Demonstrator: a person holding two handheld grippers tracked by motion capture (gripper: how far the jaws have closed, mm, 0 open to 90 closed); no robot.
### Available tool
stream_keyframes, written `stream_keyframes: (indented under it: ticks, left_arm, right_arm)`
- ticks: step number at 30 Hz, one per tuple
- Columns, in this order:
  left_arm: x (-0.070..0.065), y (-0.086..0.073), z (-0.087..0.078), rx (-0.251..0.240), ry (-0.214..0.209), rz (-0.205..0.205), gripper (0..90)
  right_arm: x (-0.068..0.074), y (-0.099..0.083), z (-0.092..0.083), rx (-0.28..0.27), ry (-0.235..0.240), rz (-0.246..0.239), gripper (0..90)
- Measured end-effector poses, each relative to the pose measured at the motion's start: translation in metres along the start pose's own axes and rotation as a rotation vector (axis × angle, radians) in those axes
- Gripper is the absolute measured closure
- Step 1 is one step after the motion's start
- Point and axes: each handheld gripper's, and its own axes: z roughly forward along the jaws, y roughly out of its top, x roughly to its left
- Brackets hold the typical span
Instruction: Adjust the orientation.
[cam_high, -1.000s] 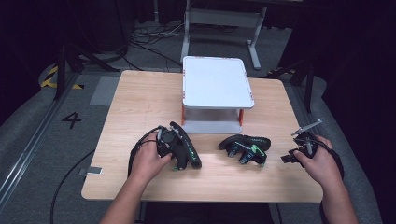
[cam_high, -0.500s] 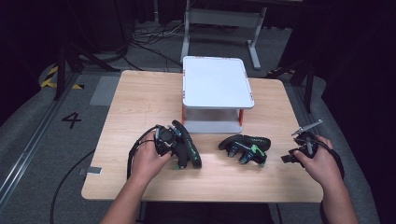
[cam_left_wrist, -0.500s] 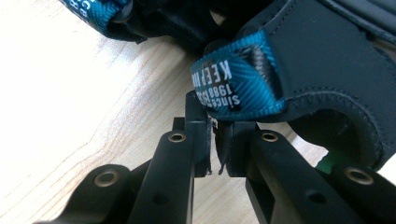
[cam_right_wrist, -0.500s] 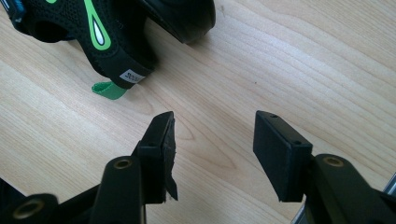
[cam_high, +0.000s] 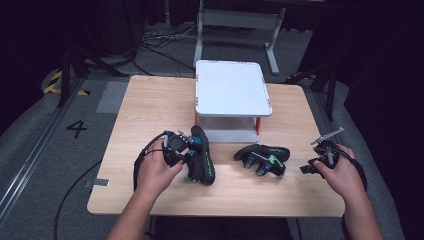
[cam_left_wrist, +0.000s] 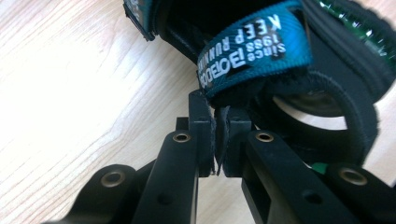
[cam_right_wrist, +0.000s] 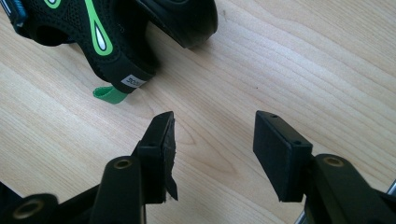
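The high view looks forward and down on the whole desk (cam_high: 150, 100) from above the person's side. Each claw view sits close over the desk, looking along its own jaws. The high and left claw views share the left sandal (cam_high: 201, 157) (cam_left_wrist: 261, 51); the high and right claw views share the right sandal (cam_high: 262, 157) (cam_right_wrist: 107, 37).

Black hand-held gripper (cam_left_wrist: 219, 140) jaws are showing brass-ringed screw holes behind the pads; a black cable (cam_high: 142, 157) is trailing behind it
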Motion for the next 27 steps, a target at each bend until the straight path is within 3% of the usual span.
stream_keyframes:
  ticks: [7,9,12,13,16,18,20,22,24,27]
  left_arm:
    - [-0.017,0.01,-0.019,0.028,0.007,-0.038,86.2]
    - [-0.025,0.014,-0.021,0.04,0.015,-0.027,86.3]
    - [-0.034,0.022,-0.008,0.079,0.007,-0.003,86.3]
    - [-0.036,0.023,-0.003,0.069,-0.005,0.0,86.3]
    - [-0.041,0.026,-0.004,0.081,0.004,0.013,86.3]
    - [-0.047,0.028,-0.002,0.093,-0.006,0.034,86.0]
    - [-0.053,0.029,-0.002,0.101,-0.03,0.082,85.1]
    - [-0.055,0.03,-0.001,0.103,-0.042,0.095,83.4]
    - [-0.059,0.032,0.001,0.111,-0.115,0.126,81.1]
    - [-0.064,0.037,0.003,0.1,-0.111,0.158,66.5]
  right_arm:
    - [-0.001,-0.006,-0.003,-0.005,-0.009,0.01,49.7]
    - [-0.002,-0.009,-0.005,-0.006,-0.014,0.017,49.3]
    - [-0.003,-0.013,-0.005,-0.002,-0.018,0.021,48.6]
    - [-0.003,-0.013,-0.004,0.0,-0.018,0.025,48.6]
    - [-0.002,-0.014,-0.005,-0.002,-0.019,0.02,48.5]
    - [-0.002,-0.015,-0.005,-0.003,-0.021,0.02,48.3]
    - [-0.002,-0.015,-0.005,-0.004,-0.022,0.02,48.2]
    - [-0.001,-0.015,-0.006,-0.006,-0.022,0.019,48.2]
    - [-0.001,-0.014,-0.005,-0.004,-0.021,0.018,47.6]
    - [-0.001,-0.014,-0.004,-0.001,-0.022,0.015,47.3]
